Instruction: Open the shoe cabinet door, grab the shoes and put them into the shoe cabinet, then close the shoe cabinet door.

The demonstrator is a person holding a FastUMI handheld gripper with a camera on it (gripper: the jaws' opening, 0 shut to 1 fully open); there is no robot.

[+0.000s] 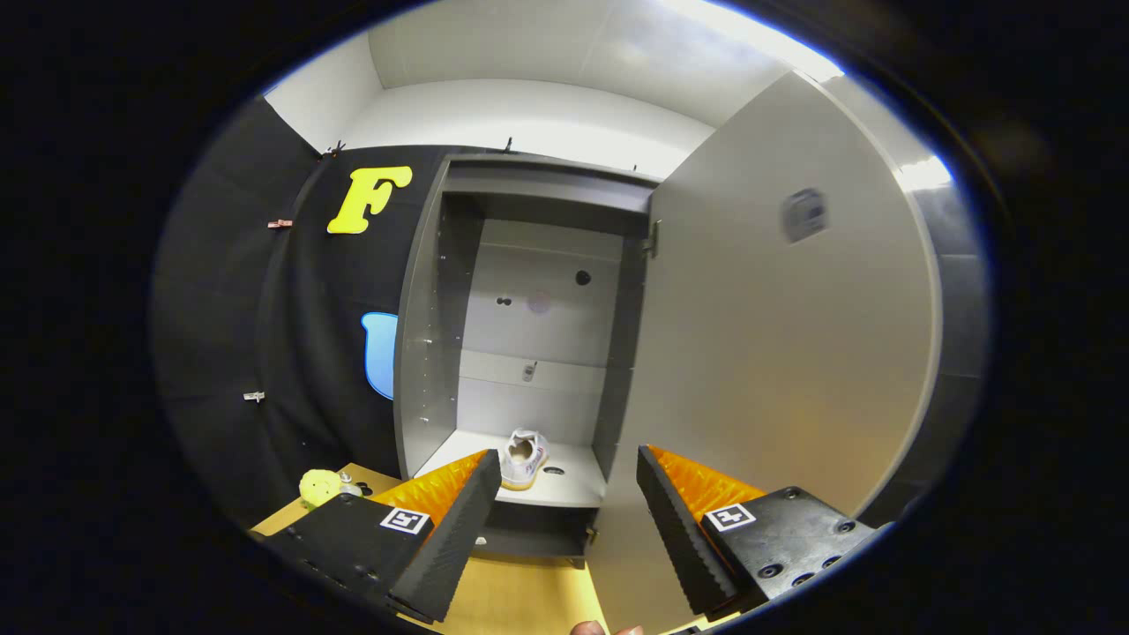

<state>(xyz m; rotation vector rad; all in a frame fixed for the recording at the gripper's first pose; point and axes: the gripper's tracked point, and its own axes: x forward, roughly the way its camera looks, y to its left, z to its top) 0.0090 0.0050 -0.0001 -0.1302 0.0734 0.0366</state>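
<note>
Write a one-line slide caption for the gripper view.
Open tongs face the cabinet, its door swung wide, one shoe already on the shelf.

Shoe (524, 459) toe hidden behind left claw finger (450, 529); door (776, 353) sticker blurred.

Cabinet mouth (529, 291) gapes beyond the spread claw (564, 520); door (776, 370) flanks right.

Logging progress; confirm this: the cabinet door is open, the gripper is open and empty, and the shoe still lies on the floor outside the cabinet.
Wrong on the shoe: the gripper view shows it on the shelf inside the cabinet. The door is open; the gripper is open and empty.
</note>
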